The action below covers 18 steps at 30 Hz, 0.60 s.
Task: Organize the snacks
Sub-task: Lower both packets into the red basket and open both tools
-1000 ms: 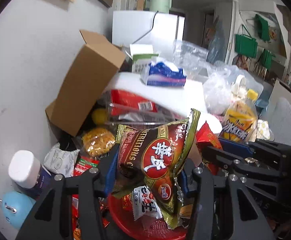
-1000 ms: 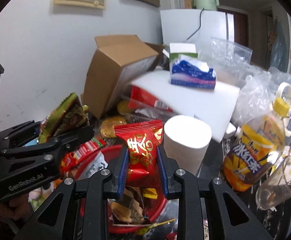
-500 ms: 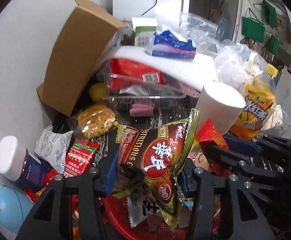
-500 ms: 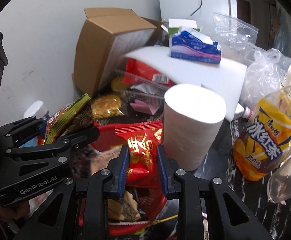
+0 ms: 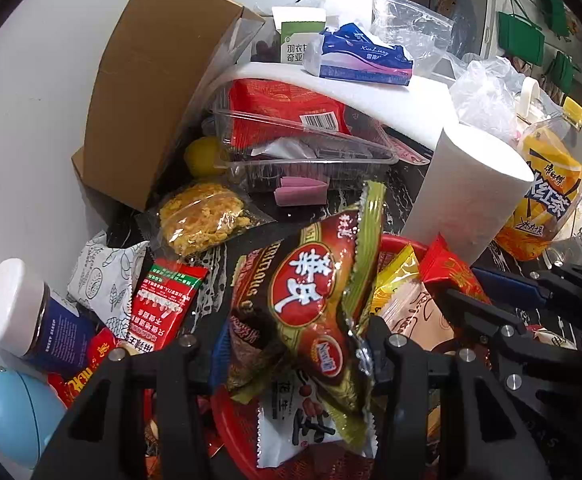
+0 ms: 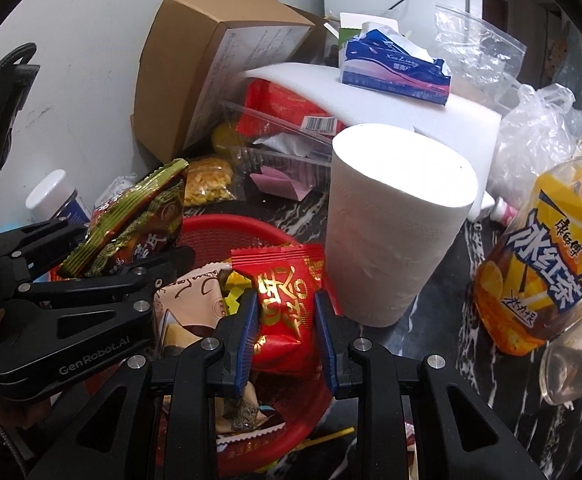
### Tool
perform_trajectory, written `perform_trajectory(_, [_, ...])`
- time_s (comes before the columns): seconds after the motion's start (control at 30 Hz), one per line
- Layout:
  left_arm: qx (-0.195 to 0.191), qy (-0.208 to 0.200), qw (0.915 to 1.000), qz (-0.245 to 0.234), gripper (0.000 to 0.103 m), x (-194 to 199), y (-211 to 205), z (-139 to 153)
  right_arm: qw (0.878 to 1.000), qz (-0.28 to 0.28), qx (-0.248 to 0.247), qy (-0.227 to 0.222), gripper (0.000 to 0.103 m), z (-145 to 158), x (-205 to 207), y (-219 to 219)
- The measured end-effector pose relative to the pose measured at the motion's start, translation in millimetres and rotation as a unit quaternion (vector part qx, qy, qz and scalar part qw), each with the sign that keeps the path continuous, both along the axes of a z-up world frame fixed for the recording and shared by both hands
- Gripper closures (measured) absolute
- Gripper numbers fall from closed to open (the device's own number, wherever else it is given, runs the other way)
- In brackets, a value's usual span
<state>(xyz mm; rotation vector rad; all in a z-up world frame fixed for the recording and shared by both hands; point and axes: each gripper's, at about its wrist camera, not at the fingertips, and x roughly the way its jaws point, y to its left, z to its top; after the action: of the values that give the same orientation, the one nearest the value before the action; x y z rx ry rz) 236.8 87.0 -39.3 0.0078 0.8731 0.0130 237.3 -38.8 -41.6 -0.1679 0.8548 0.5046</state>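
Observation:
My left gripper (image 5: 295,344) is shut on a brown and green snack bag (image 5: 311,300) and holds it over the red basket (image 5: 243,436). The bag also shows in the right wrist view (image 6: 131,224), with the left gripper (image 6: 91,280) at the left. My right gripper (image 6: 285,328) is shut on a small red snack packet (image 6: 283,300) above the red basket (image 6: 219,236), which holds several snack packets. The right gripper shows in the left wrist view (image 5: 531,308) with the red packet (image 5: 447,268).
A white paper roll (image 6: 395,224) stands just right of the basket. A yellow drink bottle (image 6: 551,264) is further right. Behind are a cardboard box (image 6: 211,56), a clear tray (image 5: 299,152), a tissue pack (image 6: 395,68), loose snacks (image 5: 199,216) and a white-capped jar (image 5: 23,312).
Both grippers, each still holding its packet, have moved forward and lower towards the basket; the paper roll and the clutter behind loom larger.

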Motion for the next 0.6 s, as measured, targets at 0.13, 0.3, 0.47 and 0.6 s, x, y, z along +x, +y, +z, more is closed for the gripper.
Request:
perform_trajectory(0.13, [0.006, 0.002, 1.0000, -0.001, 0.054, 0, -2, 2, 1.000, 0.000, 0.003, 0.005, 0.075, 1, 1, 0])
perform_trajectory(0.3, [0.010, 0.005, 0.9999, 0.001, 0.054, -2, -3, 7, 1.000, 0.000, 0.000, 0.014, 0.059, 5, 1, -1])
perform_trajectory(0.47, [0.014, 0.010, 0.9999, 0.001, 0.054, -4, -7, 11, 1.000, -0.003, 0.002, 0.007, 0.059, 12, -3, -4])
perform_trajectory(0.6, [0.022, 0.005, 0.9997, 0.008, 0.048, -6, -9, 15, 1.000, -0.007, 0.005, 0.000, 0.055, 19, -5, -7])
